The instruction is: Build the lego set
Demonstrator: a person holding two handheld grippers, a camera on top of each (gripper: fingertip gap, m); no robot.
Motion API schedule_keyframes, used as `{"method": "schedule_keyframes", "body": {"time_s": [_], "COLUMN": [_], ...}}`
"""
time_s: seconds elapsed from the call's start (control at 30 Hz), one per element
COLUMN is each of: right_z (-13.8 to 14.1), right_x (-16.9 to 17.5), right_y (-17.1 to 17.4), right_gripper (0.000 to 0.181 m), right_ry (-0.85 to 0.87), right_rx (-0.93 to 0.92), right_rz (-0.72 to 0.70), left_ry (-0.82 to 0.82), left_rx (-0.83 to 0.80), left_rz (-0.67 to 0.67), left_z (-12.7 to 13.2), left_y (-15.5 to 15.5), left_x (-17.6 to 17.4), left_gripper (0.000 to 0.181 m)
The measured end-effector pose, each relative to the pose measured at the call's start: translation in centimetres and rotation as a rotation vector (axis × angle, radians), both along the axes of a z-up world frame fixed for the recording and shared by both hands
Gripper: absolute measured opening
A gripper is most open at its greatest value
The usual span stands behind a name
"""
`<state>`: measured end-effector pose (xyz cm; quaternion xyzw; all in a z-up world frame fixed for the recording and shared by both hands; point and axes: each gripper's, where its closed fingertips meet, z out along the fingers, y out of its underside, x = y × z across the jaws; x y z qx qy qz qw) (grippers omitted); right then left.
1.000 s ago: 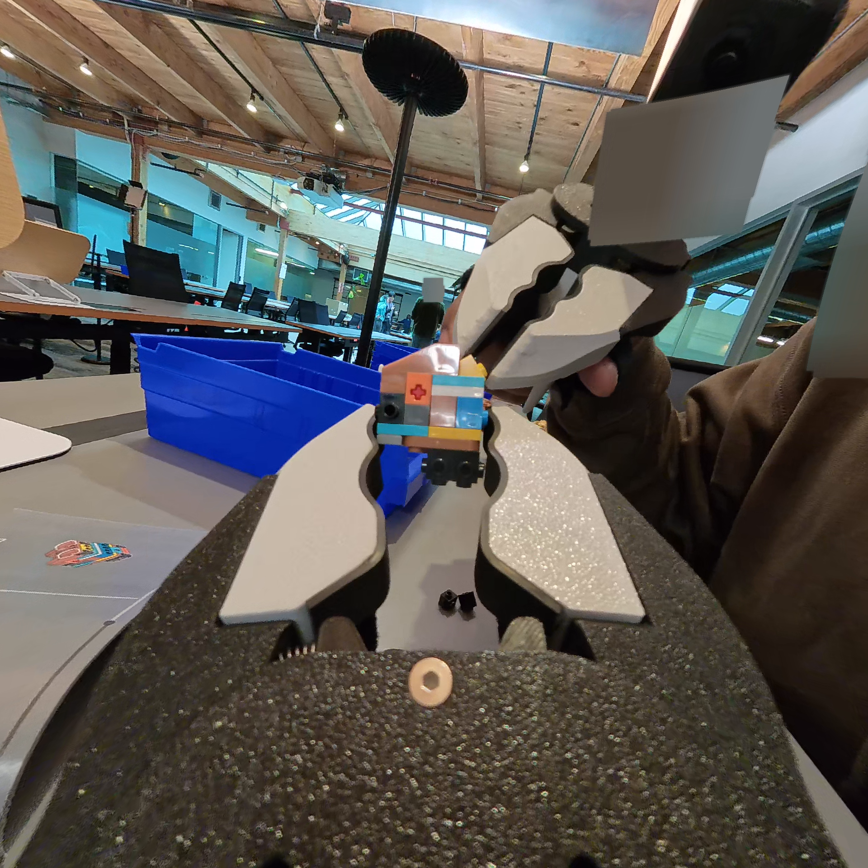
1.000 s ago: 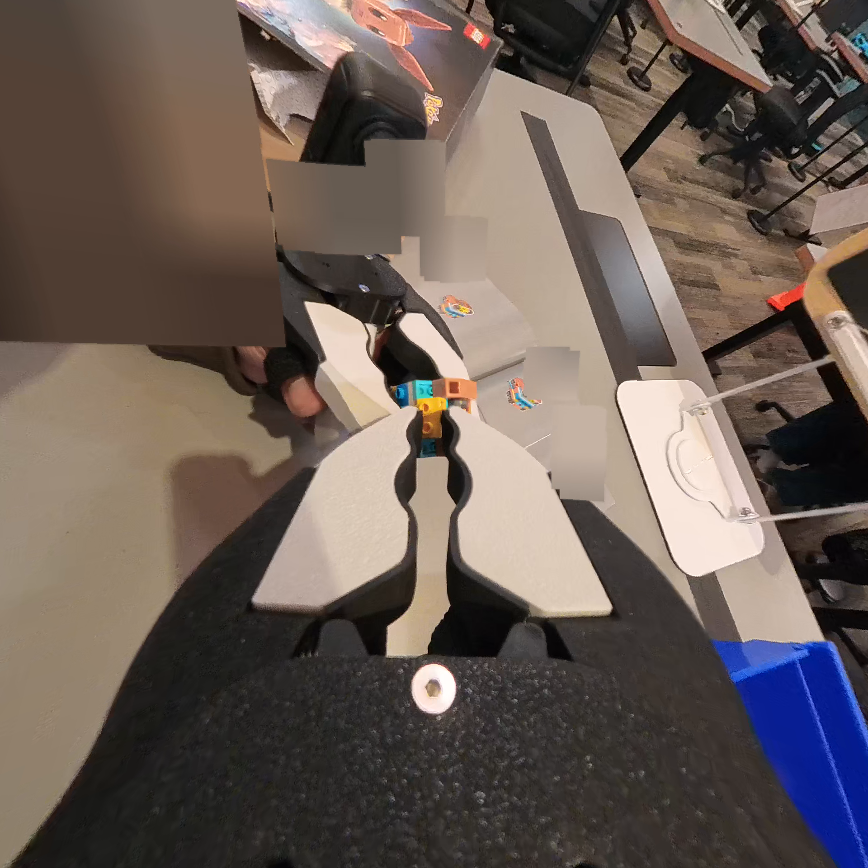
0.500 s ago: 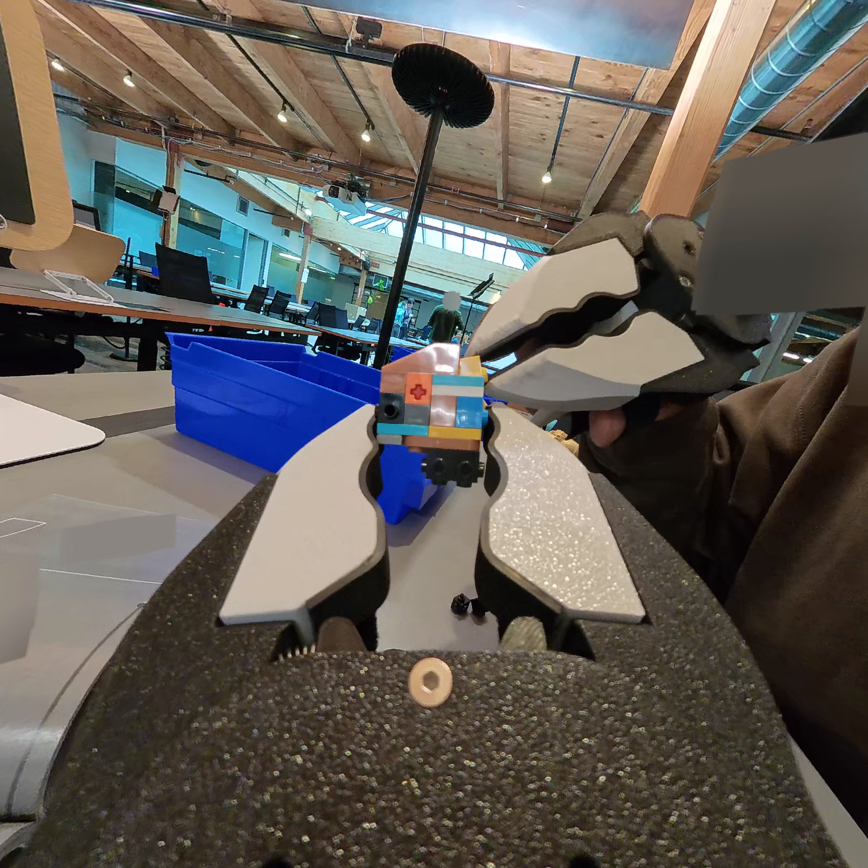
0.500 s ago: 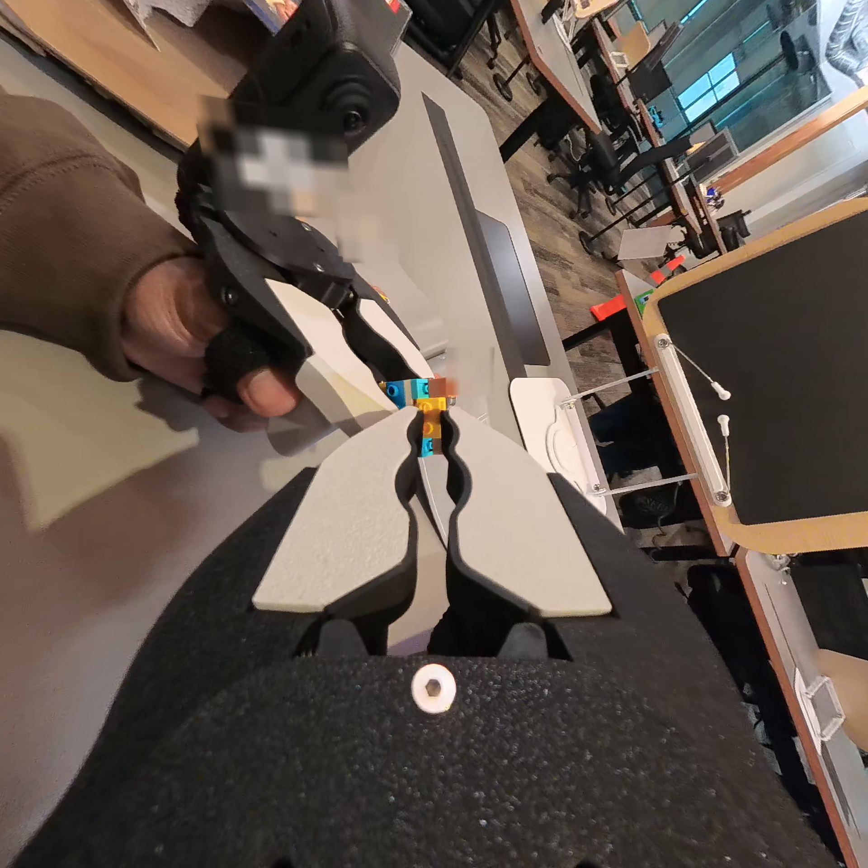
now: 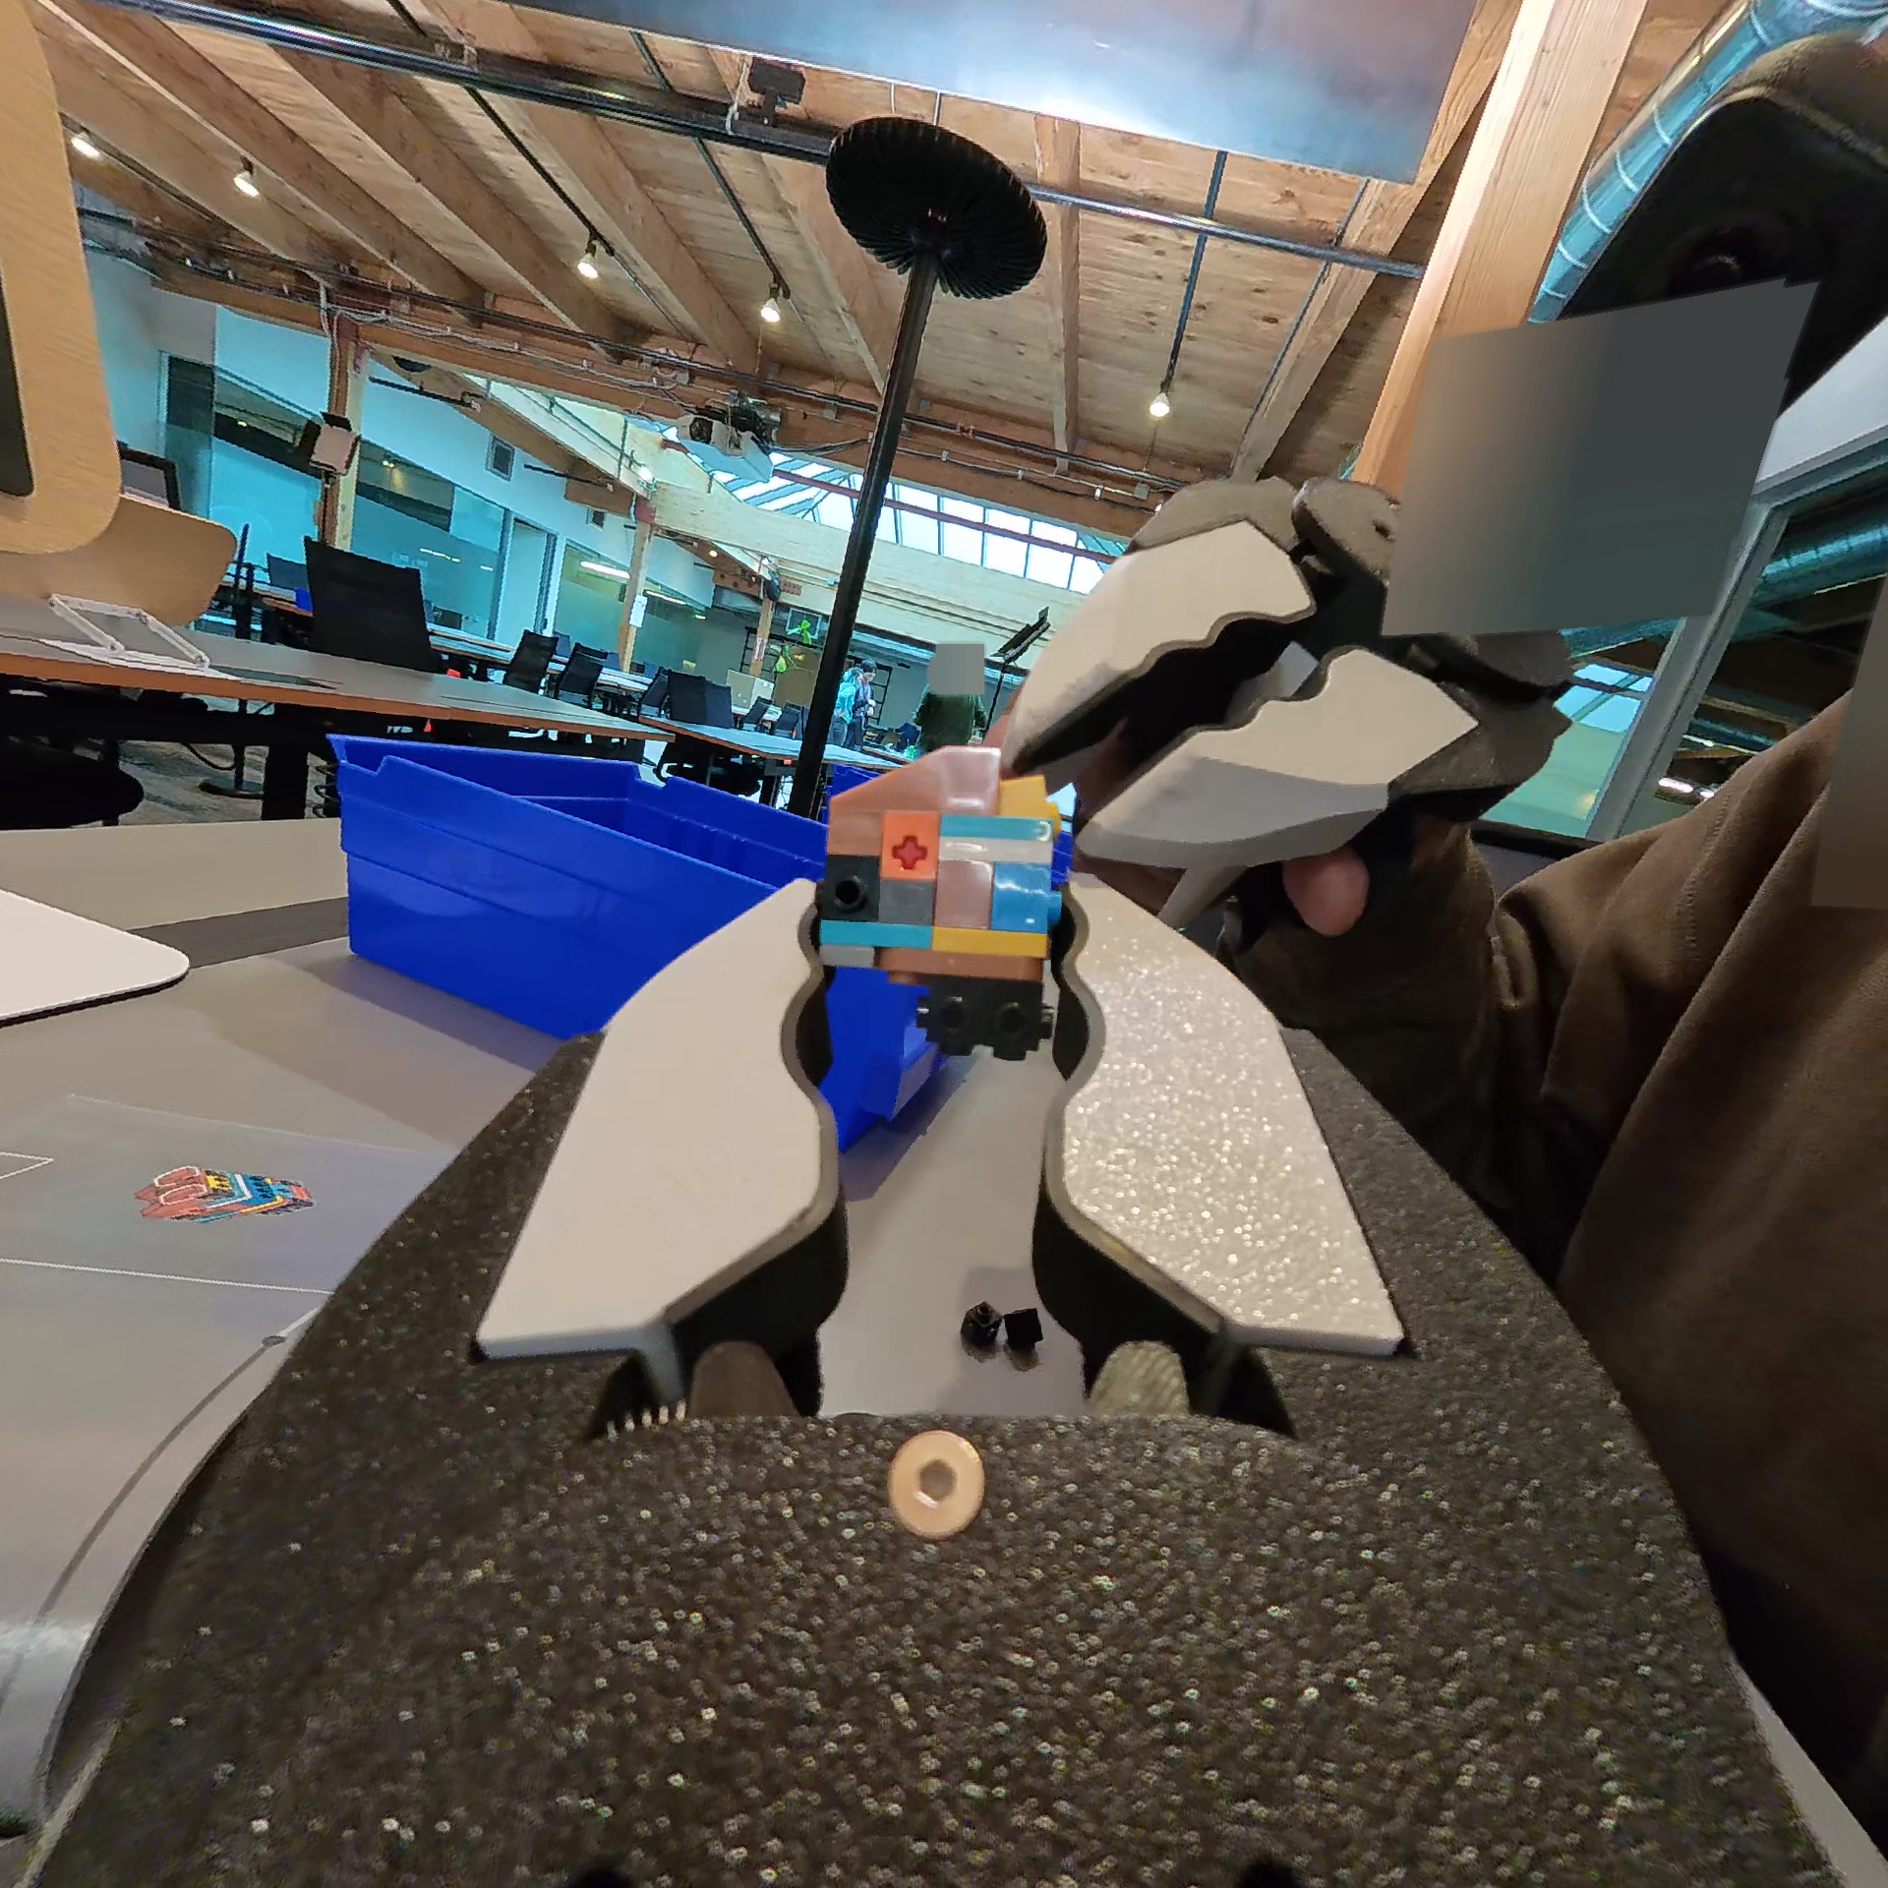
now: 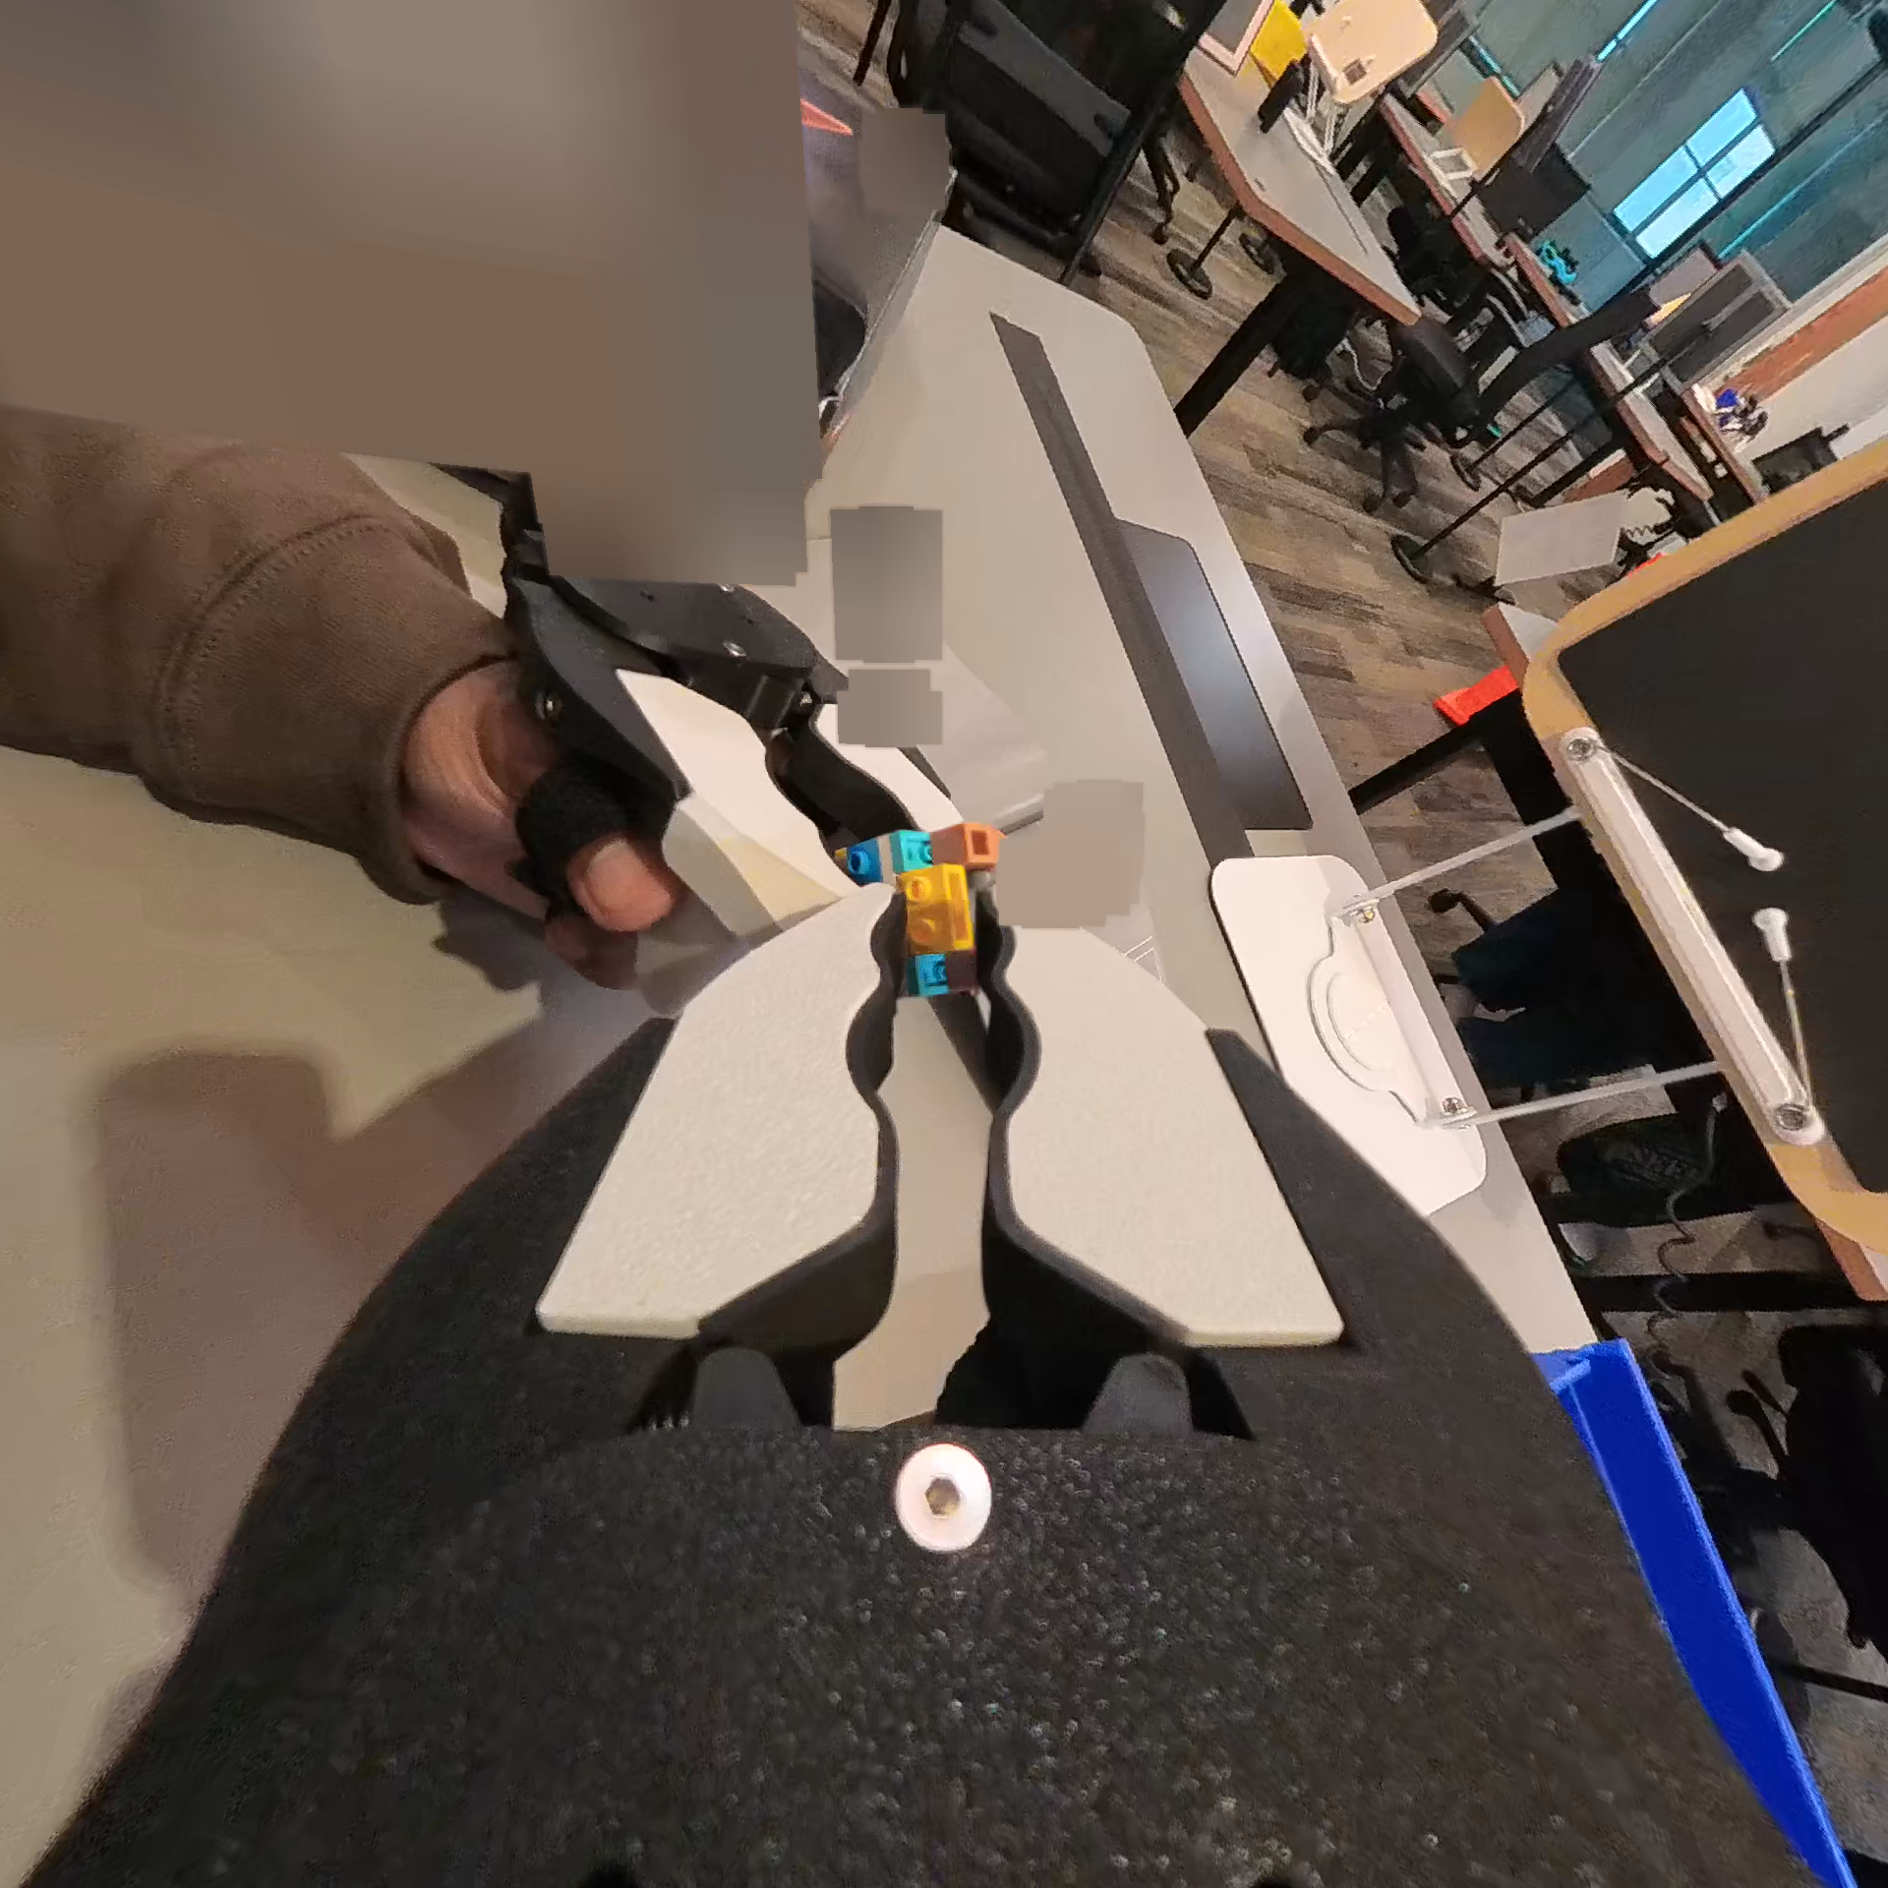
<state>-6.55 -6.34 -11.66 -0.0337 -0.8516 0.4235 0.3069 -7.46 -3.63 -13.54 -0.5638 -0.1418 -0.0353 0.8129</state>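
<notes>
wooden beams overhead, lego build pinched between both tools

grey surface (image 5: pixel 255 1063) in an open office carries a blue bin (image 5: pixel 572 879), a printed instruction sheet (image 5: pixel 133 1206) and two tiny black lego bits (image 5: pixel 1001 1326) lying loose. above it, the left hand-held gripper (image 5: pixel 935 950) is pinching the multicoloured lego build (image 5: pixel 935 879) by its sides, clear of the surface, its black piece hanging below.

the right hand-held gripper (image 6: pixel 935 945) has its fingers nearly pressed together around a yellow-and-teal part of the build (image 6: pixel 938 919). seen from the left wrist view, its tips meet the build's upper right corner by the yellow piece.

compared with half a second ago, the right hand-held gripper has tipped upward and drawn in tighter on that corner, while the build sits unchanged in the left grip. the instruction sheet's coloured picture is back in sight on the left, so the left tool has swung a little.

judging from this, a small piece is being seated or pressed home on the top corner. the left grip serves as the anvil; if it slackens, the build could twist and the piece would go on skewed.
</notes>
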Motion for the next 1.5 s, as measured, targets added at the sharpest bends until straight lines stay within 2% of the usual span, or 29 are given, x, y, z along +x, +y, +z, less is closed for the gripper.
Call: {"method": "schedule_keyframes", "body": {"time_s": [0.2,0.4,0.6,0.8,0.97,1.17,1.33,1.5], "right_z": [0.6,0.5,-0.1,-0.9,-0.8,-0.9,-1.2,-1.2], "right_x": [0.2,0.6,0.5,0.4,0.2,0.2,0.0,0.2], "right_y": [0.2,0.4,-0.3,-1.4,-2.1,-2.3,-2.1,-2.0], "right_gripper": [0.016,0.027,0.051,0.064,0.064,0.049,0.047,0.048], "right_ry": [0.075,0.269,0.409,0.541,0.639,0.691,0.740,0.677], "right_rx": [0.010,0.064,0.072,0.091,0.081,0.089,0.136,0.098], "right_rz": [0.052,0.191,0.250,0.254,0.234,0.237,0.235,0.247], "left_ry": [-0.057,-0.184,-0.217,-0.225,-0.235,-0.246,-0.271,-0.266], "left_rx": [0.060,0.188,0.224,0.233,0.235,0.224,0.210,0.203], "left_rz": [-0.062,-0.153,-0.237,-0.277,-0.309,-0.329,-0.320,-0.328], "left_z": [0.5,1.2,1.5,1.6,1.6,1.5,1.1,1.1], "left_y": [-0.3,-1.3,-1.3,-1.1,-0.9,-0.5,-0.3,-0.2], "left_x": [0.2,-0.3,0.3,0.9,1.3,1.7,1.4,1.6], "left_gripper": [0.041,0.040,0.040,0.040,0.040,0.040,0.040,0.040]}}
